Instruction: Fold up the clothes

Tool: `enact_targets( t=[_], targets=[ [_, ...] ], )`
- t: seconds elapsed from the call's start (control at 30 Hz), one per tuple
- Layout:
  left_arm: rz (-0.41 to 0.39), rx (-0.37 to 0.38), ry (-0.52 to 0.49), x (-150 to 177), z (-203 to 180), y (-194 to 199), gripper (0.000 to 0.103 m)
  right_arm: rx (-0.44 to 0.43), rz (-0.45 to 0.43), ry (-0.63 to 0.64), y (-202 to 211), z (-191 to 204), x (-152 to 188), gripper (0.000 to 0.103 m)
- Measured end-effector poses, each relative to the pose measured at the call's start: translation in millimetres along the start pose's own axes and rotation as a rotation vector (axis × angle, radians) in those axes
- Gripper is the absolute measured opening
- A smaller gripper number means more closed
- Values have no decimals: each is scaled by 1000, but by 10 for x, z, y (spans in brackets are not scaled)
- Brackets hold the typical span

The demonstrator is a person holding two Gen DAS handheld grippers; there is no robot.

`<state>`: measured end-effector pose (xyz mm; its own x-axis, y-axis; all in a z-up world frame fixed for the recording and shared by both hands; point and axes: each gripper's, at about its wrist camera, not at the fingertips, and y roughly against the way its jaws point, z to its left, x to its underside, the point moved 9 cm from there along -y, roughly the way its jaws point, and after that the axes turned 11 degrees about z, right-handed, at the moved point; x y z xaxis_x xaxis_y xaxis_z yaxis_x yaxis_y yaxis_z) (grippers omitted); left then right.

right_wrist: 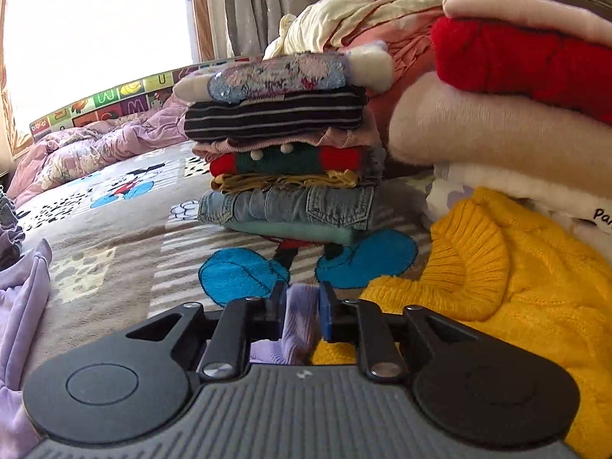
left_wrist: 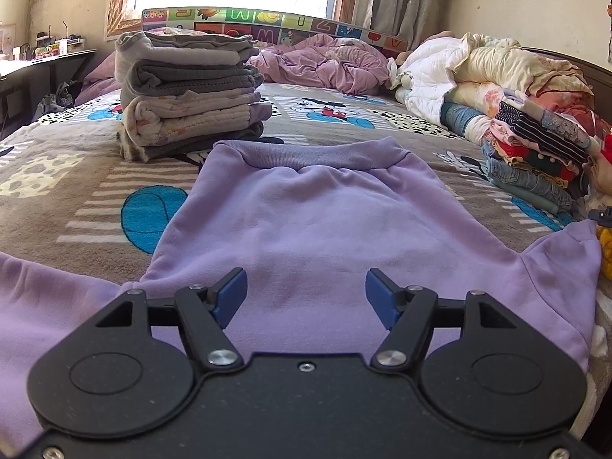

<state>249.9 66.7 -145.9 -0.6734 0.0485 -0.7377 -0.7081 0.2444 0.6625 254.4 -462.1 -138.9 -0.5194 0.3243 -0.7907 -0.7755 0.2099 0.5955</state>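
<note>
Left fingers (left_wrist: 306, 298) spread above lilac sweatshirt (left_wrist: 306, 210); right fingers (right_wrist: 302, 311) pinch its cuff (right_wrist: 300, 321).

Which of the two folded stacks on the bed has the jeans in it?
The colourful stack beside the yellow sweater, in front of the right gripper. Its denim layer sits near the bottom. The other stack is all grey and cream.

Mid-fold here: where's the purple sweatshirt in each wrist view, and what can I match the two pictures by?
Left wrist: purple sweatshirt spread flat mid-frame, ahead of the open left tool.
Right wrist: its cuff is pinched in the right tool; more of it lies along the left edge.
Shared landmark: the colourful clothes stack, denim near its bottom.
</note>
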Motion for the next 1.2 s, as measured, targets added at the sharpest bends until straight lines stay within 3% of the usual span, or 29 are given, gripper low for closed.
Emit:
enact_targets(
  t=[0.03, 0.1, 0.17, 0.27, 0.3, 0.37, 0.43, 0.47, 0.6, 0.7, 0.8, 0.9, 1.07, 1.13, 1.2],
  targets=[
    [-1, 1, -1, -4, -9, 0, 68, 5, -39, 14, 99, 47, -22, 42],
    [-3, 3, -2, -12, -26, 0, 68, -5, -102, 73, 289, 223, -34, 41],
    [-2, 7, -8, -18, -60, -9, 68, -78, -120, 135, 414, 479, 44, 42],
    [0, 12, -29, -20, -127, -26, 68, -190, 10, 307, 321, 919, 454, 39],
    [-1, 11, -34, -23, -138, -24, 68, -188, 66, 358, 240, 991, 605, 39],
    [-5, 10, -42, -27, -150, -10, 68, -124, 159, 316, -27, 783, 768, 40],
    [-11, 12, -41, -32, -136, 15, 68, -137, 133, 174, -48, 477, 696, 42],
    [-13, 12, -36, -37, -122, 17, 69, -115, 127, 170, -8, 417, 656, 42],
    [-11, 9, -18, -54, -86, 0, 69, -167, 48, 149, 230, 375, 472, 46],
    [-9, 15, -22, -60, -125, -14, 69, -121, 84, 148, 21, 278, 390, 46],
    [-9, 15, -42, -54, -163, -12, 69, -12, 146, 187, -271, 51, 347, 17],
    [-8, 11, -45, -45, -132, -7, 69, -22, 147, 136, -361, -197, 229, 21],
    [-2, 2, -29, -29, -35, -17, 69, 68, 152, 265, -444, -393, 200, 18],
    [-1, 2, -24, -23, -19, -12, 69, 63, 155, 249, -423, -384, 185, 18],
    [-5, 1, -26, -28, -16, 5, 69, 35, 140, 201, -326, -343, 148, 26]
  ],
)
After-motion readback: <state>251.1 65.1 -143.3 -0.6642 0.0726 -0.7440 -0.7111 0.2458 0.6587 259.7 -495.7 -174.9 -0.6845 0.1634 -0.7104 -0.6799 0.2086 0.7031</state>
